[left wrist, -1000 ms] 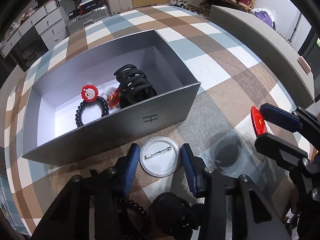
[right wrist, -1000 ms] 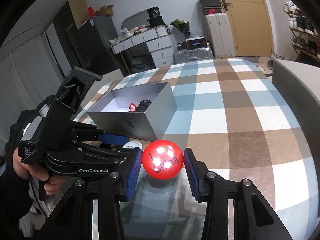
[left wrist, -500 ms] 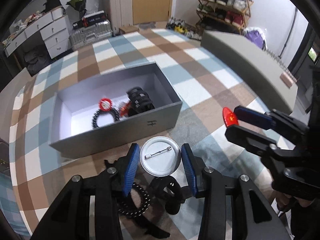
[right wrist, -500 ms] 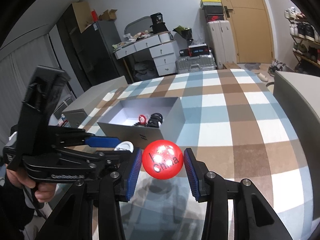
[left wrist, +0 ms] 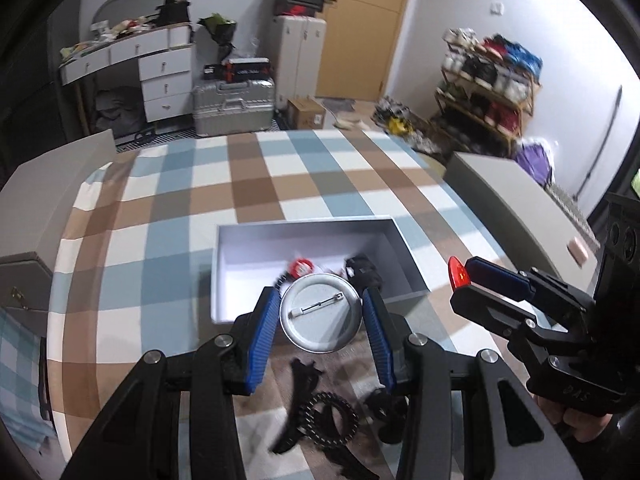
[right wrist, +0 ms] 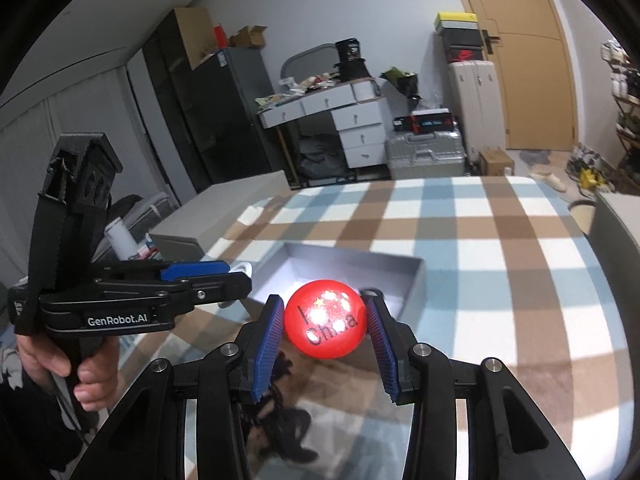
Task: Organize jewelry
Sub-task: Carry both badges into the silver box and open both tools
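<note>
While each gripper's jaws clamp a badge, silver badge (left wrist: 321,312) left, red badge (right wrist: 325,323) right

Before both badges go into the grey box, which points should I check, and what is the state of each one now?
1. Left gripper holds the silver badge, pin side to the camera, between both pads: ok.
2. Right gripper holds the red badge by its edges: ok.
3. Grey box is open, no lid on it: ok.
4. Free floor in the box: its left part is bare; the red-and-white ornament and black hair clip lie to the right: ok.
5. The grippers are apart, not touching: ok.
6. Badges directly above the box opening: cannot tell.
7. Black pieces on the cloth remain outside the box: not ok.
</note>
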